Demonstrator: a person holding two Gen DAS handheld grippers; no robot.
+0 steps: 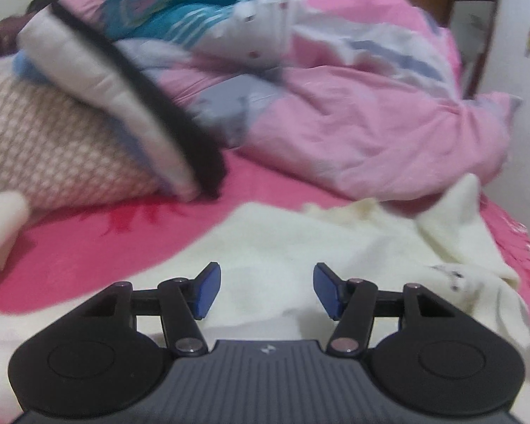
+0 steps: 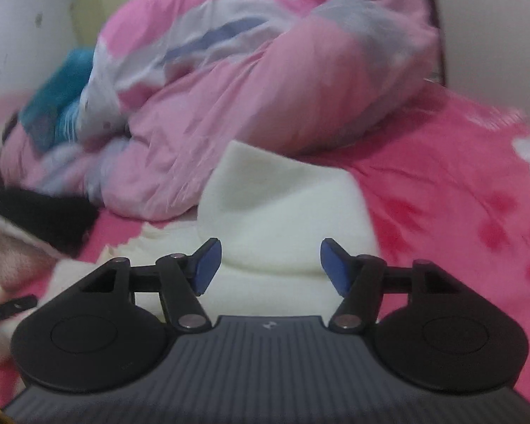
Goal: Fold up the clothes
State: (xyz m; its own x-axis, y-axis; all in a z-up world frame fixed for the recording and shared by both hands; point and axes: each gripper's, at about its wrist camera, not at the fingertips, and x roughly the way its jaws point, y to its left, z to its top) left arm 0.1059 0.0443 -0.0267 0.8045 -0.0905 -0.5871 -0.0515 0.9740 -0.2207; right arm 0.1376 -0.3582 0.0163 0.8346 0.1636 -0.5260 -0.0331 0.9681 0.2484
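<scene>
Cream garment lies rumpled mid-bed. Left gripper, right gripper wide, empty, above it. Fold stage unclear.

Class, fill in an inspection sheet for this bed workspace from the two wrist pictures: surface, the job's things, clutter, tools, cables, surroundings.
Surface: bed sheet, bright pink with red print, partly bare.
Job's things: cream garment spread on the sheet, rumpled at its far edge; not yet neatly folded.
Clutter: pink quilt heaped behind; white black-trimmed garment over a patterned pillow; teal cloth on top.
Tools: left tool open, empty, above the garment; right tool open, empty.
Cables: nothing seen.
Surroundings: white wall; dark wooden frame beyond the bed.
</scene>
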